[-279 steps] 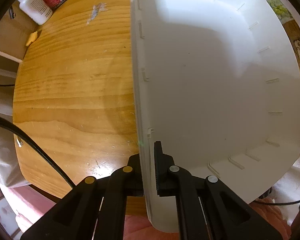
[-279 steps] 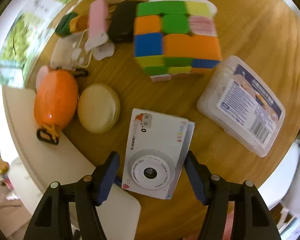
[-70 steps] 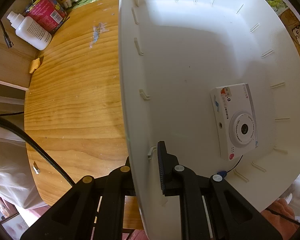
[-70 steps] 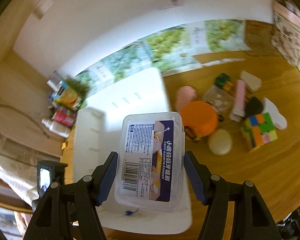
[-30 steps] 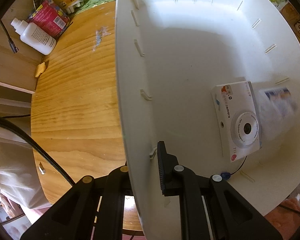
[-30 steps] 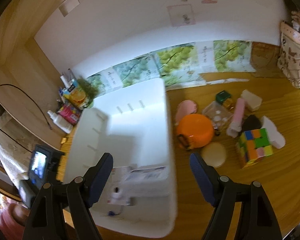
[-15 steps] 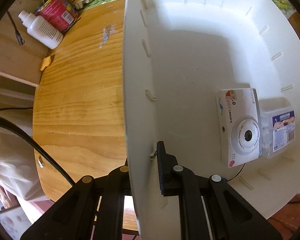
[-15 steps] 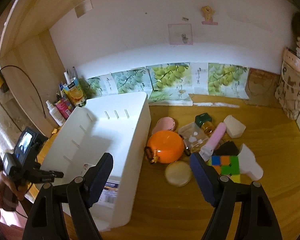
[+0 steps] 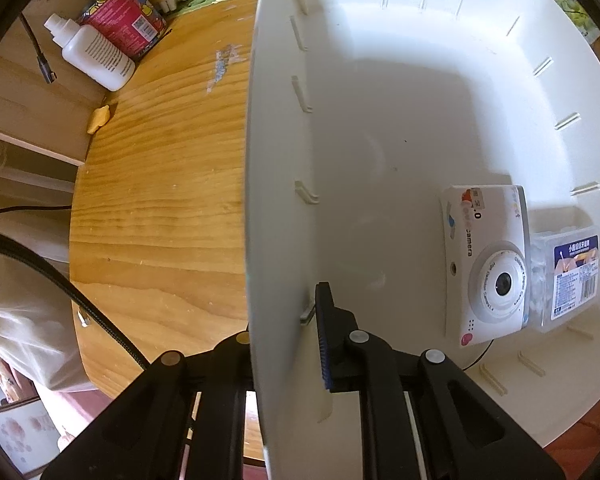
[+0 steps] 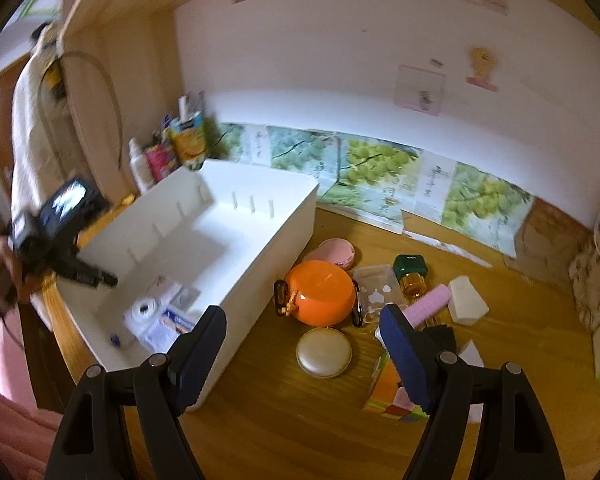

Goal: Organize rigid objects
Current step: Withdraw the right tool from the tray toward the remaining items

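Note:
My left gripper is shut on the near wall of a white bin. It also shows in the right wrist view. In the bin lie a white toy camera and a clear plastic box side by side. My right gripper is open and empty, raised above the table. Below it lie an orange case, a beige round compact and a colourful puzzle cube.
The white bin stands on the wooden table. Right of it lie a pink compact, a clear case, a green-capped bottle, a pink tube and a white block. Bottles stand at the table's far left.
My right gripper has drawn up and back from the bin, with the clear box left inside beside the camera. The left gripper keeps its hold on the bin wall.

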`<state>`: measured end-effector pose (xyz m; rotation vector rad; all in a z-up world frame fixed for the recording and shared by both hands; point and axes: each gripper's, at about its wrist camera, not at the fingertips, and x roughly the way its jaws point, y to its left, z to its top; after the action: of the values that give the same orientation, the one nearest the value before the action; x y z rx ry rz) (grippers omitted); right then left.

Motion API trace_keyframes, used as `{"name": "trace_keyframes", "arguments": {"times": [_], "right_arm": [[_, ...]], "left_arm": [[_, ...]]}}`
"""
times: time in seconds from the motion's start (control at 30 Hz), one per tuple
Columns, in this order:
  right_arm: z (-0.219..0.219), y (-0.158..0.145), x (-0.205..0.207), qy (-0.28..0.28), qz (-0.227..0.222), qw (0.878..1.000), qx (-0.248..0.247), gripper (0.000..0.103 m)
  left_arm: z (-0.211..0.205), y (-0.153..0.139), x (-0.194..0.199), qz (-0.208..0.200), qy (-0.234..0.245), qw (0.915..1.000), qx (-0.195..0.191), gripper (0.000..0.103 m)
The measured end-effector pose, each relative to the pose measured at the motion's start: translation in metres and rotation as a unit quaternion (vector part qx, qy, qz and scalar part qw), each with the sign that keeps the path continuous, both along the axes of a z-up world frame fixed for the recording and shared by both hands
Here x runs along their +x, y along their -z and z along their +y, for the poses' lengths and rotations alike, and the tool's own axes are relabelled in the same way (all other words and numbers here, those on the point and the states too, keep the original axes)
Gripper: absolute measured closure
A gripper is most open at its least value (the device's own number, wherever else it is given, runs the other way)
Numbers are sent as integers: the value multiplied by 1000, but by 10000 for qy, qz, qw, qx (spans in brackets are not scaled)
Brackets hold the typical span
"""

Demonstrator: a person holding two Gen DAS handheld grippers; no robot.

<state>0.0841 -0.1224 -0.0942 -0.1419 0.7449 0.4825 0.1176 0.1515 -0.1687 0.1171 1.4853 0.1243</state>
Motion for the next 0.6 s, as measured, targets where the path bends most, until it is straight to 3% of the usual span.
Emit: {"name": "trace_keyframes", "arguments": {"times": [0.3, 0.6], "right_arm": [[1, 24, 2, -880, 38, 9949, -493, 23], [7, 53, 18, -1300, 282, 9882, -756, 23]], "left_arm": [[0, 2, 14, 15, -112, 9999, 116, 89], [-5, 3, 12, 11, -251, 9995, 189, 89]]}}
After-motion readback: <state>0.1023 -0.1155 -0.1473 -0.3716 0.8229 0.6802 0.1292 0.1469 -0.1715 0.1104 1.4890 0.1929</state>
